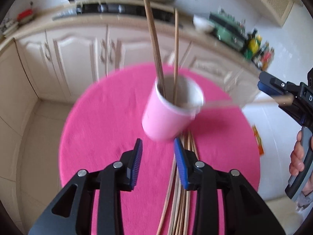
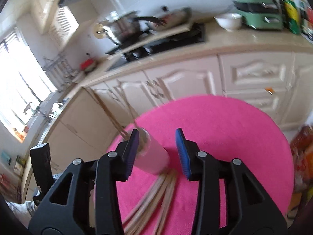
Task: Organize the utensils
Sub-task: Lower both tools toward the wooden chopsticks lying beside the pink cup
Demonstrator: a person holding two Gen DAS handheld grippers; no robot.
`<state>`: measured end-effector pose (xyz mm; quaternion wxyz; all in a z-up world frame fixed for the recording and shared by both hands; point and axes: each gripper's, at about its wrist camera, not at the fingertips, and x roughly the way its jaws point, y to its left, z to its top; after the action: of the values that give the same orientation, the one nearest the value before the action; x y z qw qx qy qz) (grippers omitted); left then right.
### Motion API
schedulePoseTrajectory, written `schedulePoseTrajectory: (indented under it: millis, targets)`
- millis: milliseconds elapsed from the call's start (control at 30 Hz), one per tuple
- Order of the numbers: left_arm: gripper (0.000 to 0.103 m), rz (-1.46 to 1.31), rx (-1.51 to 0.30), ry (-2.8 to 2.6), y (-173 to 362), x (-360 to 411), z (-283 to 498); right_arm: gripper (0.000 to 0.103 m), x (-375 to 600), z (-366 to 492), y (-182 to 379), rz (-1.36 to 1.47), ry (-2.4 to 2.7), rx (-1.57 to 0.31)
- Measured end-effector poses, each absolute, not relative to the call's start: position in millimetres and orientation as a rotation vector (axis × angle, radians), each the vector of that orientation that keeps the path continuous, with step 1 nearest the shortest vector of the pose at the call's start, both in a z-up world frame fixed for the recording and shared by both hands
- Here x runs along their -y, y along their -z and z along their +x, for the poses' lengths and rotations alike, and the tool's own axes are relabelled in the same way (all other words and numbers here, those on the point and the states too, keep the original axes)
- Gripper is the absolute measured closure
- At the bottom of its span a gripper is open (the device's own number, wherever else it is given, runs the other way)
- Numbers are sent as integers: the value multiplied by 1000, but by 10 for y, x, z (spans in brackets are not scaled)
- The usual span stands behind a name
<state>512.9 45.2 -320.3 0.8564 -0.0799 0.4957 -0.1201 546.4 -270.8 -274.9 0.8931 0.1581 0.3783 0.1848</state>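
A pink cup [image 1: 166,111] stands on the round pink table [image 1: 101,129] with a few wooden chopsticks [image 1: 154,45] upright in it. A bundle of chopsticks [image 1: 182,192] lies on the table just in front of the cup. My left gripper [image 1: 158,156] is open and empty, close in front of the cup. My right gripper [image 2: 157,152] is open, above the cup [image 2: 152,156] and the loose chopsticks [image 2: 156,195]. In the left wrist view the right gripper [image 1: 277,92] is at the right edge, with a blurred chopstick [image 1: 234,102] stretching from it to the cup's rim.
Cream kitchen cabinets [image 1: 78,54] and a counter with a stove [image 2: 160,41], pots, a white bowl [image 2: 228,20] and a green appliance [image 2: 258,13] stand behind the table. A bright window [image 2: 21,84] is at the left. Packets [image 2: 301,156] lie to the table's right.
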Motion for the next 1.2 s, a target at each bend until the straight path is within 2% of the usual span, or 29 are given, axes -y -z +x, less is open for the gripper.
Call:
schedulePoseTrajectory:
  millis: [100, 333, 833, 867, 933, 1033, 1200]
  targets:
    - [70, -131, -1156, 278, 3440, -350, 5151, 64, 2812, 5368, 2965, 351, -321, -865]
    - [70, -7, -1268, 350, 3780, -42, 5170, 64, 2854, 5120, 3435, 377, -258, -1042]
    - [70, 197, -1381, 306, 4155, 288, 5367, 64, 2786, 4943, 3731, 400, -241, -1168]
    - [73, 214, -1381, 303, 4158, 336, 5384, 64, 2747, 4946, 3743, 393, -242, -1181]
    - [94, 223, -1380, 296, 4170, 389, 5386, 64, 2657, 4962, 3779, 369, -240, -1212]
    - [96, 187, -1397, 299, 4177, 326, 5350, 65, 2498, 5002, 3837, 317, -240, -1255]
    - [97, 120, -1421, 304, 4191, 140, 5213, 75, 2256, 5098, 3922, 248, -240, -1296]
